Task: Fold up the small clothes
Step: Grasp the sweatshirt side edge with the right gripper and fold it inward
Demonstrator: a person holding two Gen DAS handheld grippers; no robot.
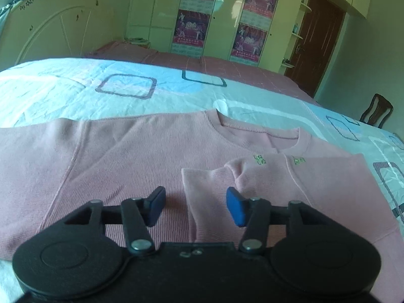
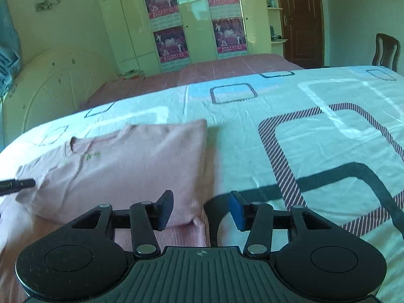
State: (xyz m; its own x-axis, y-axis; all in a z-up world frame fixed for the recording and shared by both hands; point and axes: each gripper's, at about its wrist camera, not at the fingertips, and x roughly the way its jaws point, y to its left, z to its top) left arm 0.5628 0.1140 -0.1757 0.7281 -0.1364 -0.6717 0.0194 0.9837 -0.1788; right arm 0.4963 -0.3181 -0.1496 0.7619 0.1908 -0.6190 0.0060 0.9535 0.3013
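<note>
On the bed, over a pale bedsheet printed with rounded squares [image 2: 315,136], lies the small pink ribbed-knit sweatshirt [image 1: 141,151], neckline away from us. We hold our left gripper [image 1: 195,208] low over its chest with the jaws spread and nothing between them; the blue pads [image 1: 236,207] flank the cuff of the right sleeve [image 1: 252,176], which is already folded inward across the front. Our right gripper [image 2: 202,209] is likewise spread and empty, hovering at the garment's right folded edge, one pad over pink cloth and the other over the sheet.

We judge the first side fold done and the opposite side next: the left sleeve [image 1: 32,151] lies stretched out flat, so the next move calls for pinching that sleeve and side seam and carrying them across to match.

Only the left wrist view shows the unfolded left half and the collar clearly. Only the right wrist view shows the crisp folded right edge, the free sheet beyond it, and the tip of the other tool at the frame's left border.
</note>
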